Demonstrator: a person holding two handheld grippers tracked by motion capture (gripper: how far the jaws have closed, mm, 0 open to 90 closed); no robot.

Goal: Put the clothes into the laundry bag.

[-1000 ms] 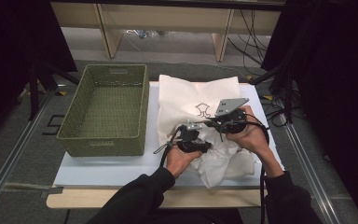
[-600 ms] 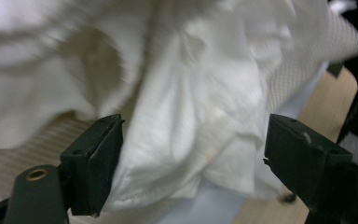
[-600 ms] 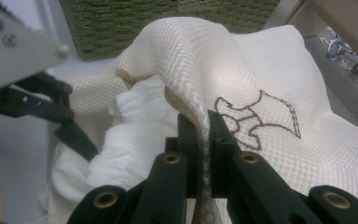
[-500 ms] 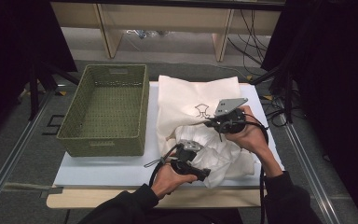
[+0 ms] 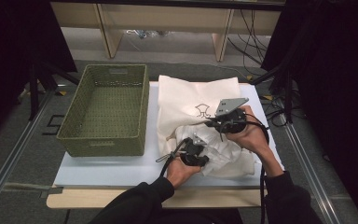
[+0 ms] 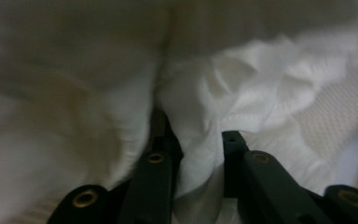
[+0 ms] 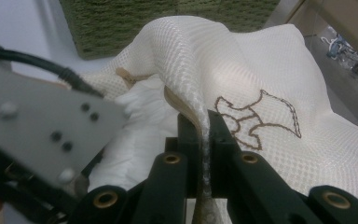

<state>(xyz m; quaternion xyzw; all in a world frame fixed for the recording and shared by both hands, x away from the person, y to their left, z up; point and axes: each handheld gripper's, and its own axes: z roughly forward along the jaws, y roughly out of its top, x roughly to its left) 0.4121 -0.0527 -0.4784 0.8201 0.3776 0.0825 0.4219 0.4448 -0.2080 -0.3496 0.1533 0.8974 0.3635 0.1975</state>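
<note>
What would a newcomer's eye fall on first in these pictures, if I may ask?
First, the cream mesh bag with a brown outline print, spread over the table's right half, its edge pinched in the right hand-held gripper. Next, the crumpled white cloth at the bag's near side, a fold of it between the jaws of the left hand-held gripper, which have just been closing. To the left sits a green woven basket.

A cream mesh bag (image 5: 191, 95) with a brown outline print is seen, plus crumpled white fabric (image 5: 223, 151), an olive-green woven basket (image 5: 103, 112), and a pale blue-white tabletop (image 5: 112, 168).
</note>
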